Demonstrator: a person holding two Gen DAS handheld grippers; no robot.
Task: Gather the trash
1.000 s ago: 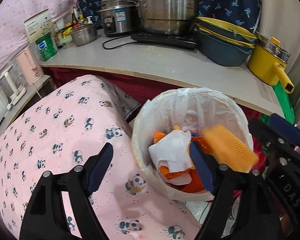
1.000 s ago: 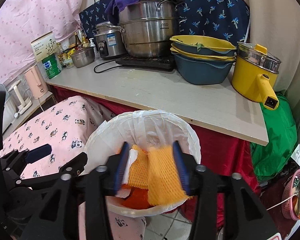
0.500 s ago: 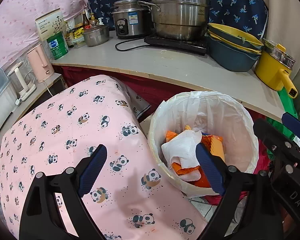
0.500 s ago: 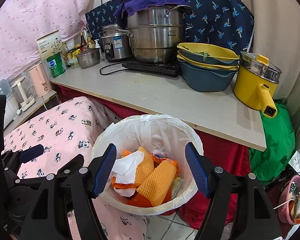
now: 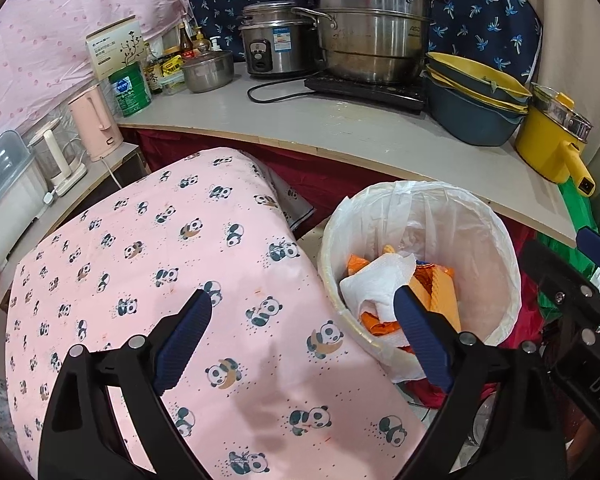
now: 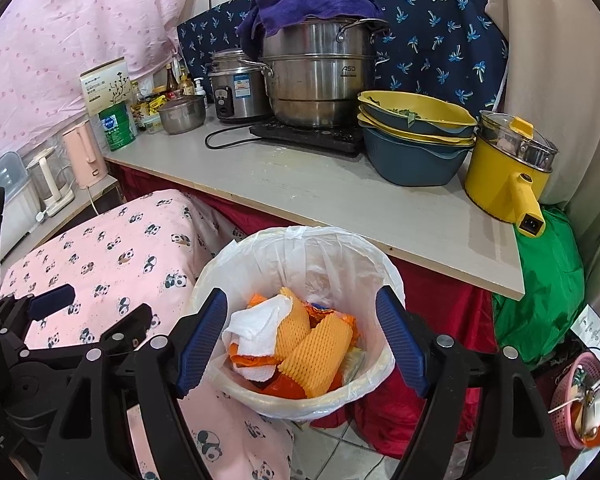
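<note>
Trash bin (image 6: 300,394), white-lined, stands on the floor against the front edge of the bench (image 6: 340,196), just beside the panda-print cover (image 5: 148,264). Inside it: two orange foam nets (image 6: 320,350), a crumpled white paper towel (image 6: 256,322), orange wrapper scraps beneath.

Change from a second ago: the foam net then sat clamped between the right pads above the bin; it now lies in the bin on top of the other trash. Right hand-held gripper (image 6: 302,344): jaws have just been opening, now wide apart, nothing between the pads; the bin contents show through the gap well below them. Left hand-held gripper (image 5: 300,344): jaws have also just been opening, now spread wide and empty. In the left view the bin takes up less of the frame than before and more of the panda cover is in sight.

Pose: both point obliquely downward. Right one is centred over the bin mouth. Left one straddles the cover's edge and the bin's near rim, one pad over the cover, the other over the paper towel. Right one's frame shows at the right edge of the left view.

Orientation: the nearer foam net lies tilted, long axis running from low near the front wall up toward the back right; the second leans beside it, more upright.
</note>
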